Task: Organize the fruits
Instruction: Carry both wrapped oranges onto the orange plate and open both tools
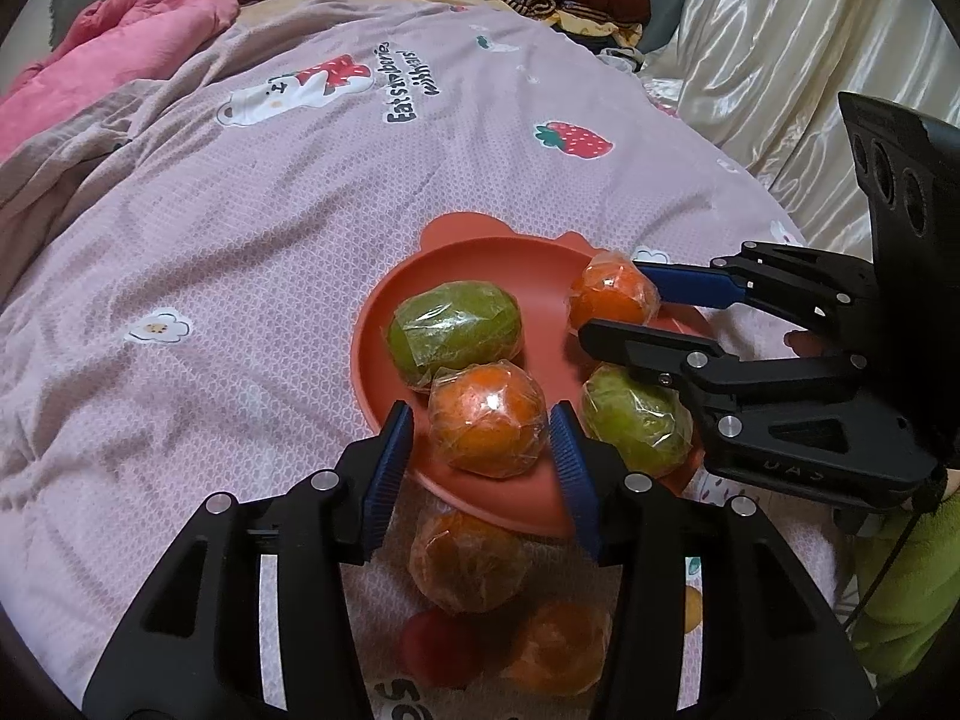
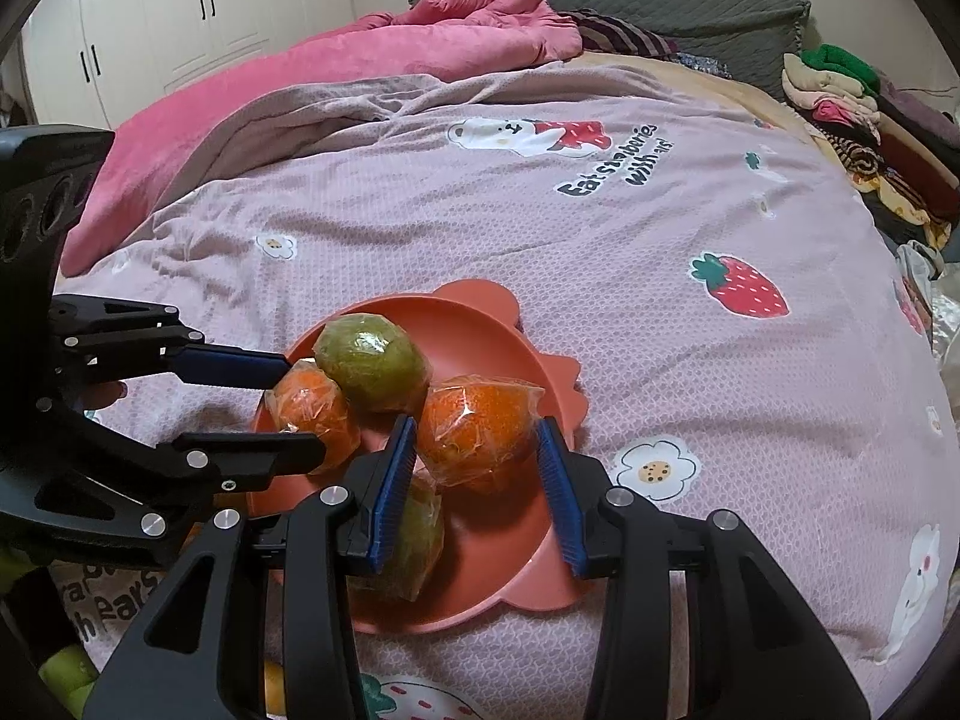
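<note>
Okay, left wrist view first: my left claw (image 1: 481, 414) sits low over the near edge of the plate (image 1: 456, 228), its blue ribbed pads either side of the front orange (image 1: 486, 420). Bare plate shows beside one pad, so I read it as parted, not squeezing, with the orange resting on the plate. My right claw (image 1: 612, 299) comes in from the side at the far rim, narrow, clamped on the rim orange (image 1: 612, 294); I can't tell if that one is lifted or already down. A green fruit (image 1: 453, 330) and a second green fruit (image 1: 636, 420) are already plated. Two loose oranges (image 1: 468, 558) and a red fruit (image 1: 438, 642) lie on the bedspread (image 1: 240, 300) under my claw, so I judge the sorting part done. Every fruit is round and wrapped in shiny, crinkled film, likely slippery, hence the grip across the widest part. Right wrist view: the right claw (image 2: 475, 425) has both pads against the film of the rim orange (image 2: 474, 432), above the plate's bare middle. The left claw (image 2: 303, 408) brackets the front orange (image 2: 312, 414), which leans on the green fruit (image 2: 372, 360). The plate is matte terracotta, shallow, with a lobed rim. It sits on a soft quilted bed, so it may tip.
</note>
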